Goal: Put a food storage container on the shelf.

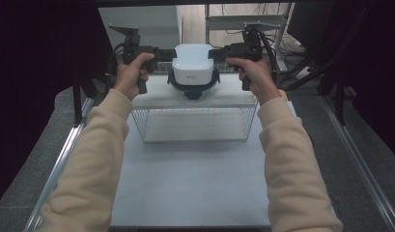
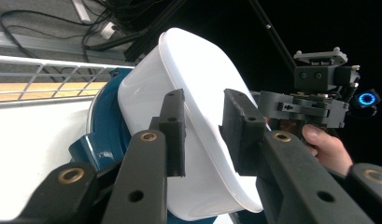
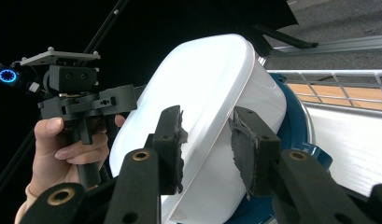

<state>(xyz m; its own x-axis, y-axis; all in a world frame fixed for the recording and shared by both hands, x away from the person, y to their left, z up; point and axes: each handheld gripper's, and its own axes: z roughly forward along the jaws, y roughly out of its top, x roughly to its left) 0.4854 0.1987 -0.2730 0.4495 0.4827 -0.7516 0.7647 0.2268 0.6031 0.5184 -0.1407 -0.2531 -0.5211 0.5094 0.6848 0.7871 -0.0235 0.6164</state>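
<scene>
White tub point(image 1: 191, 60) sits upside down on a blue base point(image 1: 193, 86) atop a wire rack's point(image 1: 195, 123) shelf on the bench point(image 1: 190, 183), between both claws. Left claw point(image 2: 202, 128) and right claw point(image 3: 207, 140) each straddle its rim, jaws narrowly parted, pads loose. Behind the tub lie cables point(image 2: 128, 18) and a rail point(image 3: 328, 45).

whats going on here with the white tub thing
A person holds a gripper in each hand at either side of a white container, which sits upside down on a blue base on a white shelf over a wire basket. The left gripper and right gripper each have the container's rim between their fingers, with gaps showing, so neither looks clamped.
</scene>
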